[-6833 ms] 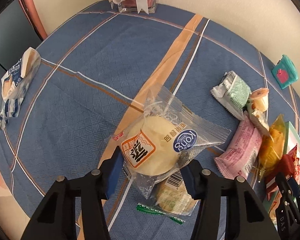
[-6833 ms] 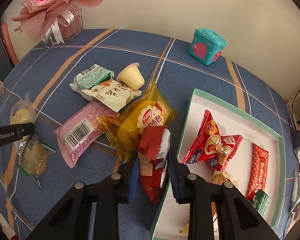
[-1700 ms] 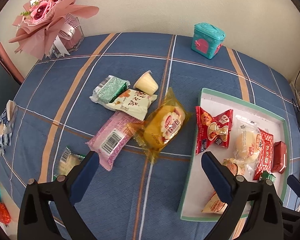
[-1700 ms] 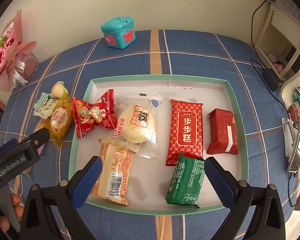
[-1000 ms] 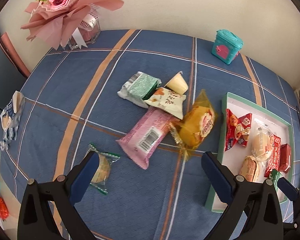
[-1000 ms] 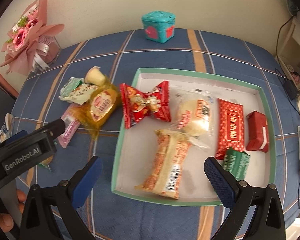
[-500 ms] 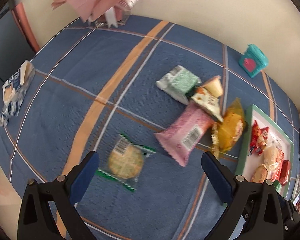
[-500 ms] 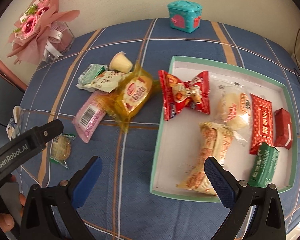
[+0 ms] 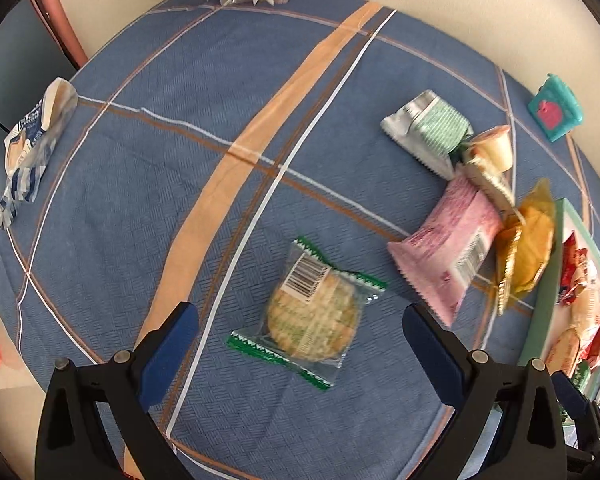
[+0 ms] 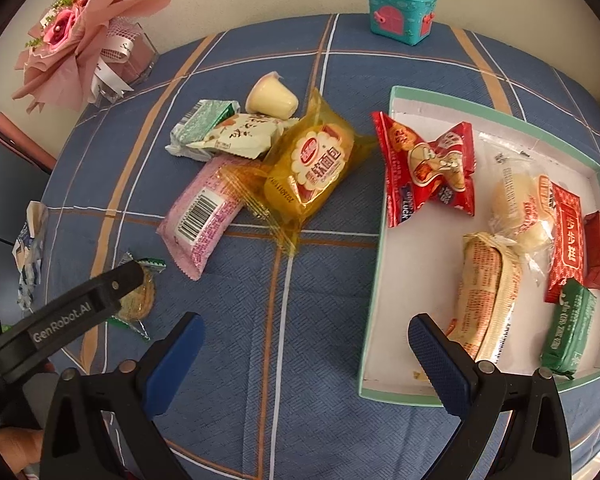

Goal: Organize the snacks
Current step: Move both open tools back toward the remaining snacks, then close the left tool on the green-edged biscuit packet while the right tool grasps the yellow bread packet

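Right wrist view: tray [image 10: 496, 114] holds six snacks; five in tabletop pile plus cookie packet [image 9: 314, 312] left. Left gripper [image 9: 300, 340], right gripper [image 10: 306, 350] both spread, empty.

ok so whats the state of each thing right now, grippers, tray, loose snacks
left gripper: open, empty, fingers either side of the cookie
right gripper: open, empty
cookie packet: sealed, flat on the cloth, not gripped
tray: holds six snacks, has room left
yellow bread packet: outside the tray, lying on the pink packet
pink packet: outside the tray, barcode up
jelly cup: on its side, sealed
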A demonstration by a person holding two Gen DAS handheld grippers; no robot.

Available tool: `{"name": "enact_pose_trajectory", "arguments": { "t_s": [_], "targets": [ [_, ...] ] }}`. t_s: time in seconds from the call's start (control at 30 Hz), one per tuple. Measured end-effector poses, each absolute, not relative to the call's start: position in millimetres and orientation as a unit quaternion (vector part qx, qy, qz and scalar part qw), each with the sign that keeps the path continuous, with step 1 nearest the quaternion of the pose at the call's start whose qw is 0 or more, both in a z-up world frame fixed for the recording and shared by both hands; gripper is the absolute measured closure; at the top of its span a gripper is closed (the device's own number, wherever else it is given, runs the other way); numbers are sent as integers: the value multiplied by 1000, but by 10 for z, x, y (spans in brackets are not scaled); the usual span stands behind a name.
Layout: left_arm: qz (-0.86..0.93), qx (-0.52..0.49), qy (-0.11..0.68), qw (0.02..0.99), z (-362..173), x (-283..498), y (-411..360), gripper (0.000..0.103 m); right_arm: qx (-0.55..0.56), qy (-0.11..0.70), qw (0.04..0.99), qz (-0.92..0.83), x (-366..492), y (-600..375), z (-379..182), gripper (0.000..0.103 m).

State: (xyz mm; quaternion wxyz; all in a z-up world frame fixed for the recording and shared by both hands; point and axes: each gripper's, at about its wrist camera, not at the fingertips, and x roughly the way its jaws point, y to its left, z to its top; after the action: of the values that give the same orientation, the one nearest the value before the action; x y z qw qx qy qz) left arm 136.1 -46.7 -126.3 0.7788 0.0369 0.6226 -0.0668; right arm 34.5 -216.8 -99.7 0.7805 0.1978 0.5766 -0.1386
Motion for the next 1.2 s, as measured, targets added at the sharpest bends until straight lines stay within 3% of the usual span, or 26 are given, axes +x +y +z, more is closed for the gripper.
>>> {"name": "enact_pose_trajectory", "arguments": {
  "t_s": [0.23,0.4,0.47,0.53,0.6,0.63,0.67,1.2],
  "targets": [
    [-58,38,626,777,-1393,1377,-409,2,199,582,776,-137,393,-2122,-1070,0],
    [-61,32,628,775,-1434,1357,-419,10,199,583,775,-143,412,-2142,-1090,0],
    [-62,32,628,775,-1437,1357,-444,25,201,582,774,-145,414,-2159,-1093,0],
    [-65,32,629,774,-1447,1360,-479,29,202,582,774,-146,410,-2176,-1092,0],
    [-66,34,633,771,-1473,1361,-503,38,202,582,774,-145,409,-2185,-1089,0],
    [-68,32,635,769,-1484,1357,-509,47,202,583,774,-145,407,-2191,-1084,0],
    [-67,33,636,768,-1480,1352,-514,49,201,583,774,-145,407,-2190,-1082,0],
    [-64,1,612,788,-1249,1443,-453,51,217,570,780,-139,481,-2208,-1097,0]
  ]
}}
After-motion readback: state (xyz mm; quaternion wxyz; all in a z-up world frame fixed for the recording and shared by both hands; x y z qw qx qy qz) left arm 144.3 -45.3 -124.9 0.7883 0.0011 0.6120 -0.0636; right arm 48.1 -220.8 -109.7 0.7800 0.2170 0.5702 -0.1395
